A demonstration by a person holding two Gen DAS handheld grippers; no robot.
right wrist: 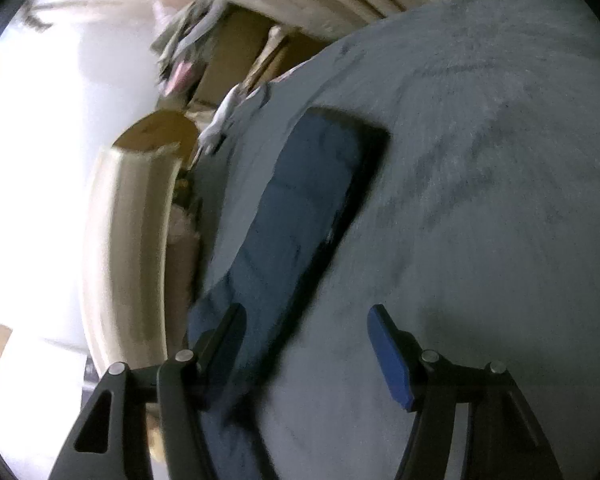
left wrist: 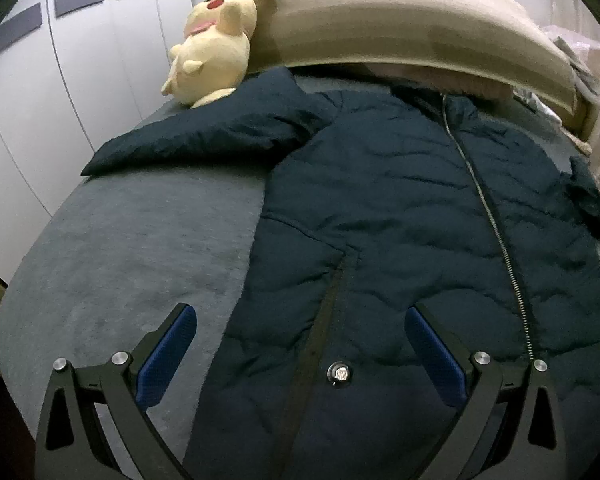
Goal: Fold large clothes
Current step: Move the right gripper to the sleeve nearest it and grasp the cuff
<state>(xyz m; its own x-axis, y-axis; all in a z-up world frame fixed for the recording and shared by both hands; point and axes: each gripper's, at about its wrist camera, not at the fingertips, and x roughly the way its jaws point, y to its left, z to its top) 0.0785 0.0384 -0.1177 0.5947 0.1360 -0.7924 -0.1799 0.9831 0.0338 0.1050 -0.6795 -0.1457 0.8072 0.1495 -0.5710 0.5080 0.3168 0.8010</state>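
Note:
A dark navy quilted jacket (left wrist: 400, 208) lies front up on the grey bed (left wrist: 140, 248), zipped, with one sleeve (left wrist: 204, 136) spread to the left. My left gripper (left wrist: 300, 312) hangs open over the jacket's lower left edge, one finger above the sheet and the other above the quilting. Nothing is gripped between its blue pads (left wrist: 168, 356). The right wrist view is tilted and blurred. In it the jacket's other sleeve (right wrist: 300, 200) lies flat on the grey bed (right wrist: 480, 200). My right gripper (right wrist: 307, 312) is open just above the sleeve's near end, and its pads are not touching the sleeve.
A yellow plush toy (left wrist: 212, 52) leans against the beige headboard (left wrist: 400, 20) at the bed's far left. White wardrobe doors (left wrist: 80, 60) stand to the left. Beside the bed are a cream bed frame (right wrist: 128, 240), cardboard boxes and piled cloth (right wrist: 204, 40).

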